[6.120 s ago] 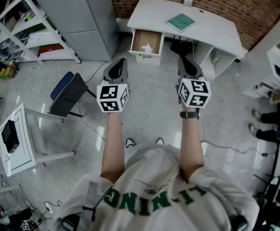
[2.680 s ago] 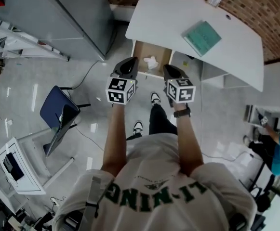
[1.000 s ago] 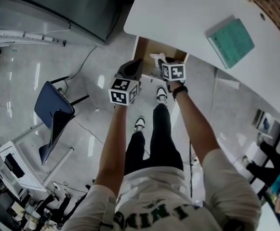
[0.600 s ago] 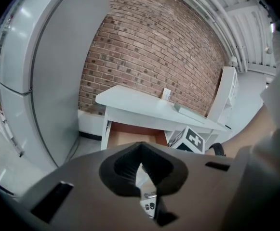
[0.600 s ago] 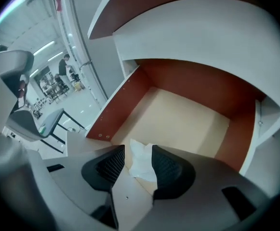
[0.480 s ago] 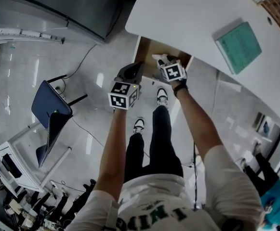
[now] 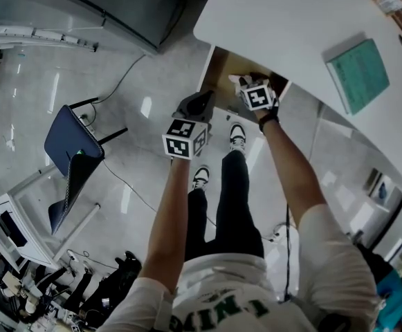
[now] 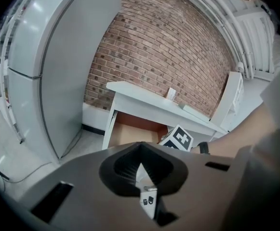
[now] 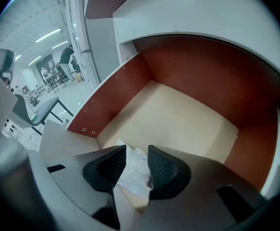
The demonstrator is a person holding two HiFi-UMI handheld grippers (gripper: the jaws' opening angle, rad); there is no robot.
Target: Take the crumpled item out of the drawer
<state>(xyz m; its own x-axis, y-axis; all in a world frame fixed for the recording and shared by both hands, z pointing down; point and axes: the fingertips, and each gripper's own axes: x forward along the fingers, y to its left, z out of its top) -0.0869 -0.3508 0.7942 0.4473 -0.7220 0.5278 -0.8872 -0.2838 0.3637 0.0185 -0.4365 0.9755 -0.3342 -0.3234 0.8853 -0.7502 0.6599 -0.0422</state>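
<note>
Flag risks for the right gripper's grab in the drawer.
1. The right gripper is closing its jaws with the crumpled item between them. The item looks light and loose, so they may pinch only a fold and drop it.
2. The desk top overhangs the drawer; lifting straight up could knock it.

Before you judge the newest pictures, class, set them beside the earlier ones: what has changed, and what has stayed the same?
The person walked up to the desk. The right gripper reached forward into the open drawer. Its jaws are closing with the crumpled white item between them, still in the drawer. The left gripper stayed shut, short of the drawer. The green book stayed on the desk.
</note>
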